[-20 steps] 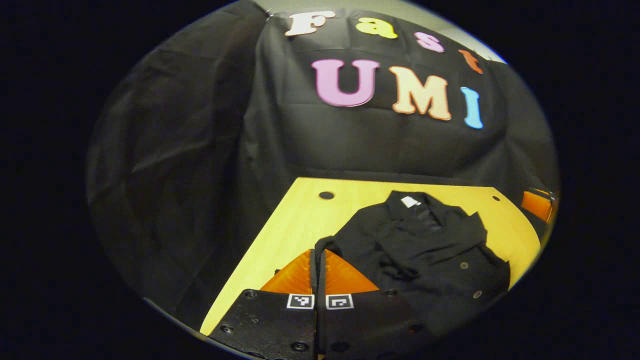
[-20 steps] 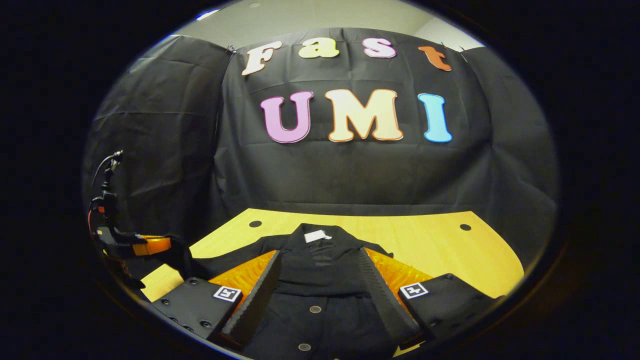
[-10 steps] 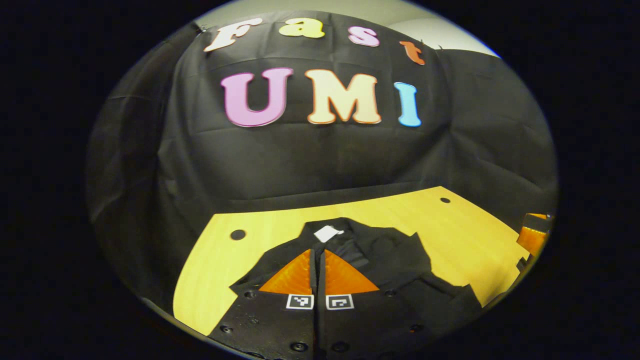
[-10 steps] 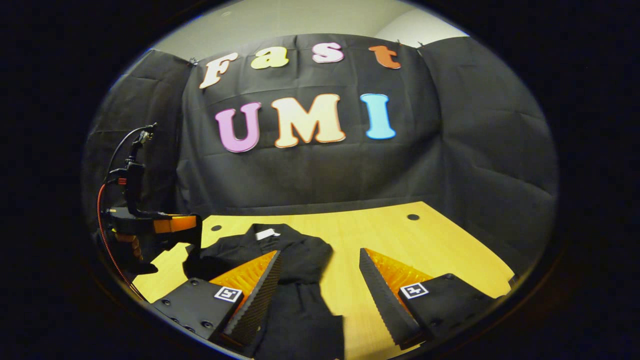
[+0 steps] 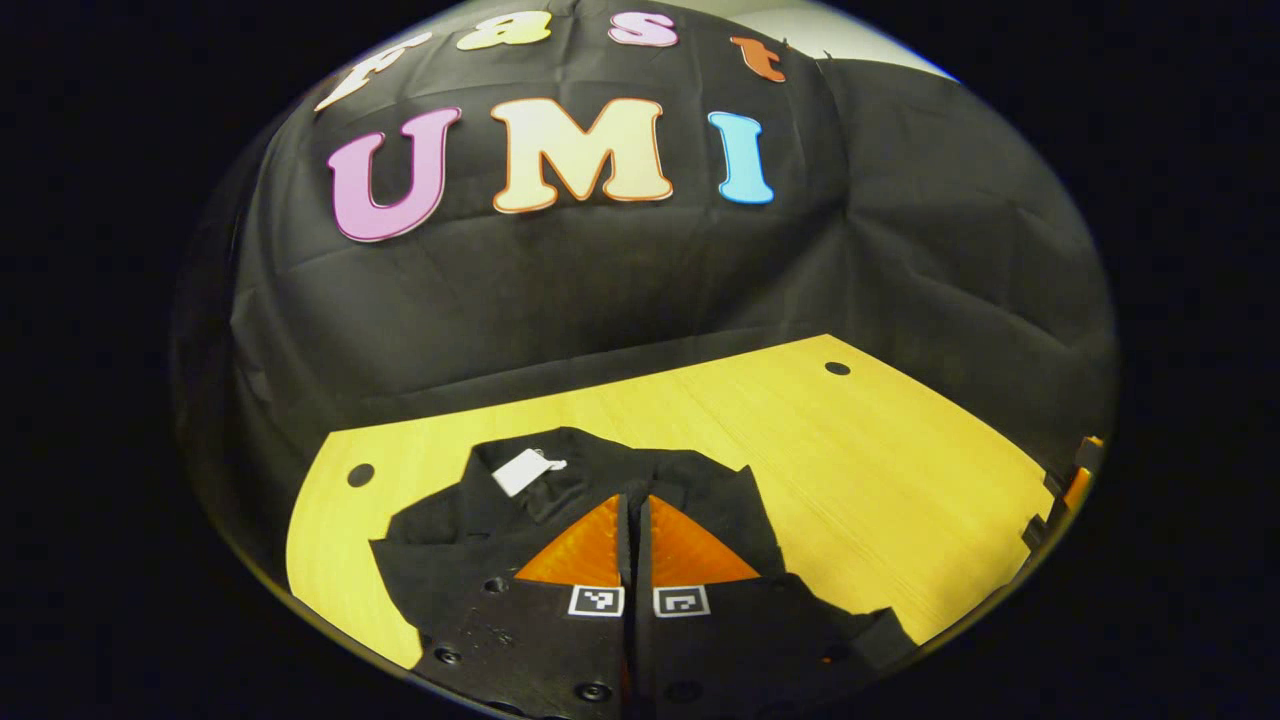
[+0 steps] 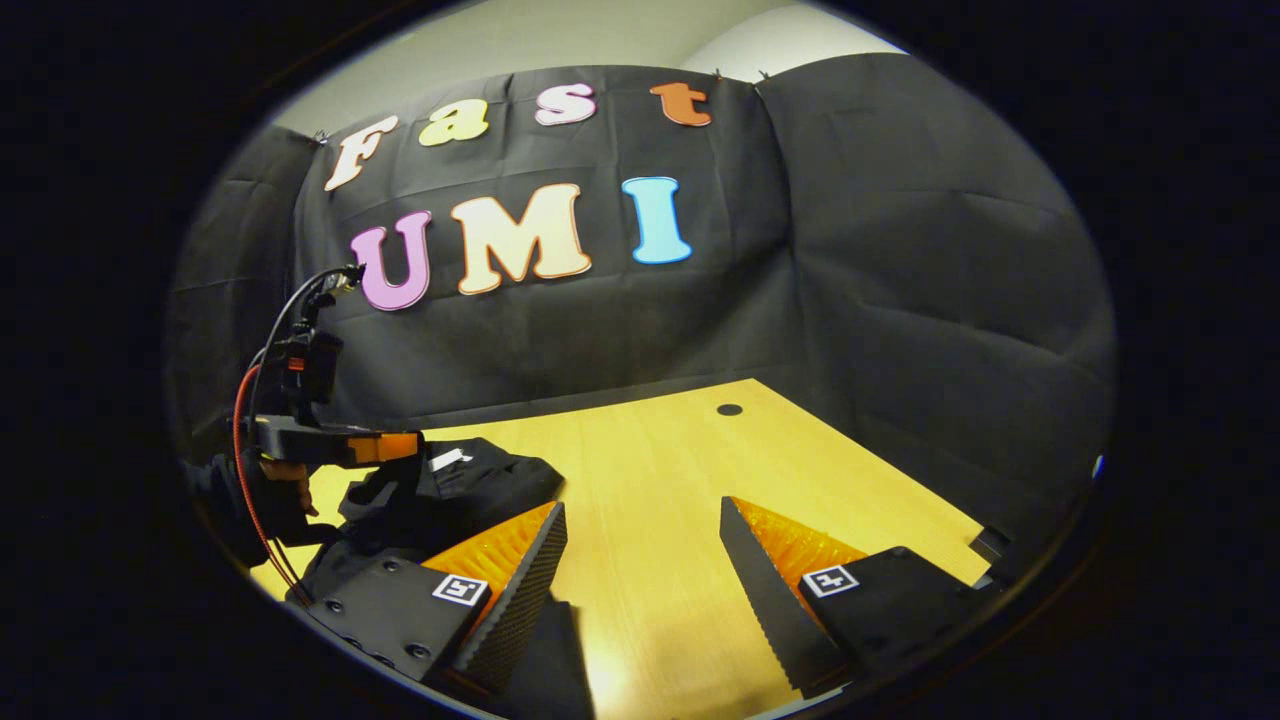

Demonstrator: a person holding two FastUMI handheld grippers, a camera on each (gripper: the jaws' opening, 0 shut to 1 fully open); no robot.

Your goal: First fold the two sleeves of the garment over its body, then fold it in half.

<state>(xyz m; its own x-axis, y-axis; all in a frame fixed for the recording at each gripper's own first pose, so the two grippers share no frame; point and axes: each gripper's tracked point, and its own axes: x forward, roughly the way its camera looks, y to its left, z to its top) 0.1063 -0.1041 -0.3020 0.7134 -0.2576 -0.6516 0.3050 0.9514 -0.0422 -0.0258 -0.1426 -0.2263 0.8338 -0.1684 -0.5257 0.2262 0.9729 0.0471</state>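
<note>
Landmark: the yellow wooden table (image 5: 880, 470).

Jacket (image 5: 600, 480): black, lying on the table toward the left-near part of it as the left gripper view sees it. Collar end faces the booth wall, with a white tag (image 5: 522, 470) inside the neck. Cloth is bunched and layered over the body, not flat. The right half of the table top is bare wood. Two dark round holes in the table: one near its far right corner (image 5: 837, 368), one near its far left corner (image 5: 360, 474).

Left gripper (image 5: 632, 520): fingers pressed together, no visible gap, tips sitting over the jacket's middle just below the collar. Cannot tell whether cloth is pinched between them; dark fabric surrounds the fingers on both sides. In the right gripper view the same gripper (image 6: 405, 470) is at the left end of the table, over the jacket (image 6: 470, 485), with a hand (image 6: 290, 490) on its grip and a red and black cable rising from it.

Right gripper (image 6: 640, 560): fingers wide apart, nothing between them, only bare table top (image 6: 650, 480) in the gap. It sits over the table's near edge, right of the jacket. A dark strip of cloth lies beside its left finger (image 6: 520, 590); contact unclear.
</note>
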